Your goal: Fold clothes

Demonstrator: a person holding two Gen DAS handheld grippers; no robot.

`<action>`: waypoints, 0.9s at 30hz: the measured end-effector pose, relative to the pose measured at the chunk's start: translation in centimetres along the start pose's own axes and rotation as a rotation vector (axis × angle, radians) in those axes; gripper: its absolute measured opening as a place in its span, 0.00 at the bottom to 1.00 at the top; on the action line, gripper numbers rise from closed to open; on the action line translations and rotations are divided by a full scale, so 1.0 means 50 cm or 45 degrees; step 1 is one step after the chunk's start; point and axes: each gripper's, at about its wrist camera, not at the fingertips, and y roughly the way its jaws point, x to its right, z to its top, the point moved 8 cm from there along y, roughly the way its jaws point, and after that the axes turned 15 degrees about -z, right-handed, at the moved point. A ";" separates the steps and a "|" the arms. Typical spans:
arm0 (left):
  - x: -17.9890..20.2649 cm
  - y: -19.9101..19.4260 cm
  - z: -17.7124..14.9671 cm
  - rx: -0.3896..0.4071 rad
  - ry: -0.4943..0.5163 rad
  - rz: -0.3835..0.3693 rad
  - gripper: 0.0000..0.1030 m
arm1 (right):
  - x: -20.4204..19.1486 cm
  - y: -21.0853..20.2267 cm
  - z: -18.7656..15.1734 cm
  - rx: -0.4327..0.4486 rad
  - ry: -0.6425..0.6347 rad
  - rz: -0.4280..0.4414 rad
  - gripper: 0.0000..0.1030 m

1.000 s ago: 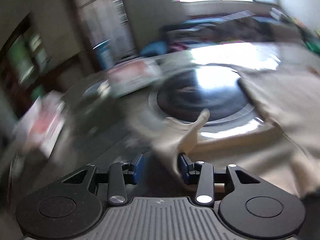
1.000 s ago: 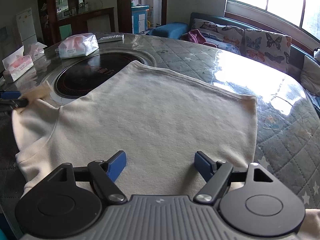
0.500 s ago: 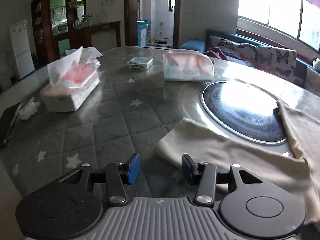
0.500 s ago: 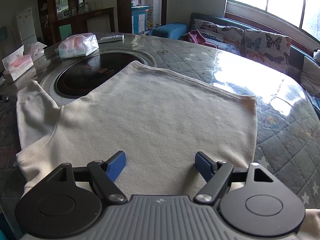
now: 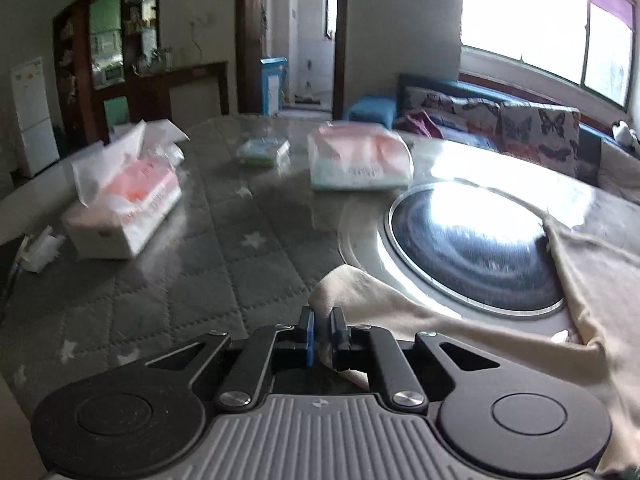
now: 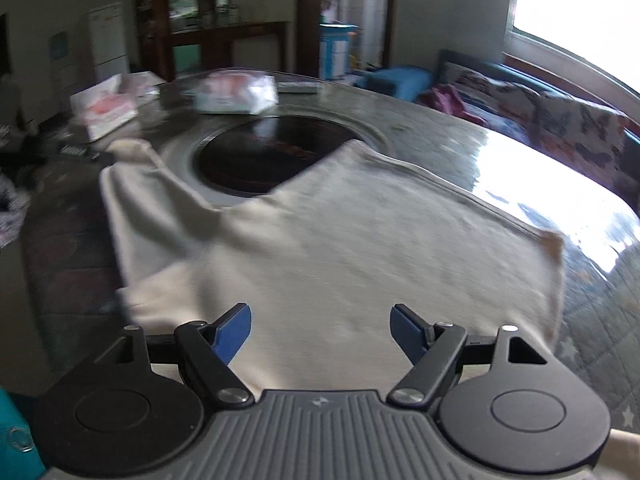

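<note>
The left gripper has just been closing, and its jaws now pinch the cuff end of the cream garment's sleeve between the blue pads. The right gripper stands wide and holds nothing, poised over the near hem of the cream garment. The garment lies flat on the round table, its body running away from the right gripper toward the dark glass disc, which its far corner overlaps. The sleeve reaches out sideways to the left, so the left hand is the nearer one to bring it across the body. Tissue packs lie well beyond.
</note>
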 end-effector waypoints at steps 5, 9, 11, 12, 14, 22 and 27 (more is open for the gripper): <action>-0.004 -0.006 0.003 0.008 0.010 0.003 0.08 | -0.061 -0.005 -0.012 0.018 -0.119 0.035 0.76; -0.005 -0.005 0.000 0.004 0.026 0.004 0.08 | -0.096 -0.012 -0.028 0.034 -0.211 0.048 0.76; -0.005 -0.007 0.003 0.017 0.028 -0.005 0.09 | -0.102 -0.019 -0.018 0.066 -0.227 0.038 0.76; -0.005 -0.006 0.003 0.017 0.034 -0.003 0.09 | -0.104 -0.021 -0.012 0.082 -0.227 0.036 0.76; -0.006 0.002 -0.001 0.006 0.043 0.006 0.09 | -0.112 -0.017 -0.006 0.081 -0.203 0.061 0.76; -0.034 0.017 -0.025 -0.055 0.018 0.060 0.14 | -0.152 -0.040 -0.010 0.102 -0.237 0.166 0.76; 0.010 -0.007 -0.004 -0.027 0.031 -0.025 0.14 | -0.095 -0.065 -0.002 0.098 -0.136 0.109 0.76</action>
